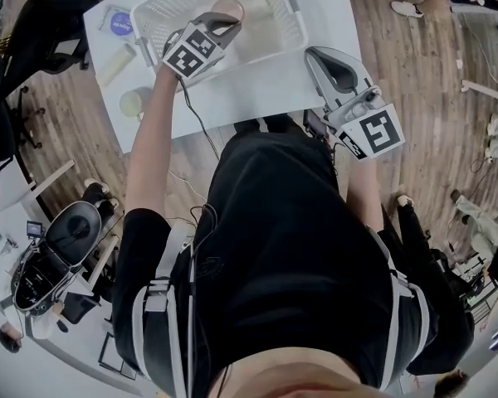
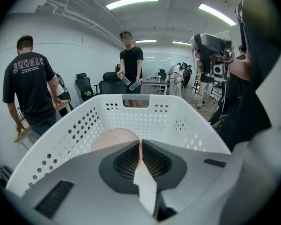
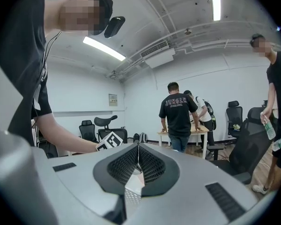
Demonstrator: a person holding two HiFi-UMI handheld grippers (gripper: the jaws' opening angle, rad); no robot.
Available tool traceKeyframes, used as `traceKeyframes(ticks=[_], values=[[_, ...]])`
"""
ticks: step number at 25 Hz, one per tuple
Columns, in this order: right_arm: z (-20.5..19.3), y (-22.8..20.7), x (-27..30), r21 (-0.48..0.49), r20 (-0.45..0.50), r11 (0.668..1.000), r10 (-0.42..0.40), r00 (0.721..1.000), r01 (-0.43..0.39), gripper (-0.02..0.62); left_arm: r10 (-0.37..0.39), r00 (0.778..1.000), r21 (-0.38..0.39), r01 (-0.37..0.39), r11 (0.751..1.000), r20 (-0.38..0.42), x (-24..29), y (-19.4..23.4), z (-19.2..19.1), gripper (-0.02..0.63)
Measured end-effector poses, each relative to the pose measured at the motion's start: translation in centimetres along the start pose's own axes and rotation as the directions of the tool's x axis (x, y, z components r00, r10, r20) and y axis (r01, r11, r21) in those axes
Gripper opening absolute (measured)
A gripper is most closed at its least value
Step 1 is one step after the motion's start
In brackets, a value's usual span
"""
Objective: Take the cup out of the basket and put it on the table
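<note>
Left claw (image 2: 140, 143) clamped on cup (image 2: 110, 137) rim before basket (image 2: 131, 118) wall, cup body mostly hidden — right claw (image 3: 138, 146) clenched, empty

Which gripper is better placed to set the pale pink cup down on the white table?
Left. The left gripper is shut on the rim of the pale pink cup in the white perforated plastic basket, while the right gripper is shut on nothing, beside the basket.
</note>
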State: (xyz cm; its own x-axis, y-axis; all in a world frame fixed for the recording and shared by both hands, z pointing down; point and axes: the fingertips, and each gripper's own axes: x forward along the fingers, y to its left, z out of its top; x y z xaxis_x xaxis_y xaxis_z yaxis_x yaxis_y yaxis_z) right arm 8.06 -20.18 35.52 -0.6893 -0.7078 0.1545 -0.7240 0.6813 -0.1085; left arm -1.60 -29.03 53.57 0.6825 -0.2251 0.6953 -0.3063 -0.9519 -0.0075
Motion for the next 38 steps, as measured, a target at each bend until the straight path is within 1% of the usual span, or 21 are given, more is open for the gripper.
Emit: traceKeyframes(ticks=[4,8,14,17,19,22,26,29,33,38], values=[[-0.1,0.6,-0.5,-0.009,0.012,1.000,0.008,1.000,-0.008,0.020,0.022,0.996,0.014,-0.023,1.000,0.089,-2.5,-1.0,3.2,0.035],[0.6,1.8,-1.5,-0.022,0.026,1.000,0.014,1.000,-0.014,0.020,0.042,0.983,0.015,-0.046,0.999,0.180,-6.1,-3.5,6.2,0.035],[0.8,2.5,-2.0,-0.035,0.042,0.999,0.029,0.999,-0.027,0.020,0.066,0.962,0.057,-0.084,0.995,0.264,-11.1,-7.4,9.0,0.035],[0.8,2.9,-1.4,-0.040,0.046,0.999,0.034,0.998,-0.033,0.020,0.064,0.959,0.086,-0.091,0.992,0.277,-13.5,-9.3,9.3,0.035],[0.8,3.0,-1.1,-0.041,0.046,0.999,0.036,0.998,-0.035,0.020,0.053,0.957,0.094,-0.083,0.992,0.287,-14.7,-10.6,9.2,0.035],[0.8,2.7,-0.7,-0.044,0.046,0.998,0.040,0.998,-0.038,0.020,0.035,0.951,0.081,-0.063,0.995,0.307,-15.8,-12.3,9.0,0.035],[1.2,3.0,0.1,-0.056,0.048,0.998,0.044,0.998,-0.041,0.020,0.024,0.951,0.073,-0.048,0.996,0.308,-16.6,-13.9,7.9,0.035],[1.3,3.9,0.9,-0.063,0.038,0.997,0.047,0.998,-0.045,0.020,0.024,0.949,0.053,-0.042,0.998,0.313,-17.4,-14.5,6.7,0.035],[1.4,5.1,1.9,-0.066,0.030,0.997,0.043,0.999,-0.041,0.020,0.035,0.954,0.038,-0.049,0.998,0.296,-18.1,-14.4,5.2,0.035],[1.2,7.3,0.4,-0.064,0.041,0.998,0.017,0.999,-0.014,0.020,0.048,0.962,0.061,-0.067,0.996,0.270,-18.3,-15.6,3.7,0.035]])
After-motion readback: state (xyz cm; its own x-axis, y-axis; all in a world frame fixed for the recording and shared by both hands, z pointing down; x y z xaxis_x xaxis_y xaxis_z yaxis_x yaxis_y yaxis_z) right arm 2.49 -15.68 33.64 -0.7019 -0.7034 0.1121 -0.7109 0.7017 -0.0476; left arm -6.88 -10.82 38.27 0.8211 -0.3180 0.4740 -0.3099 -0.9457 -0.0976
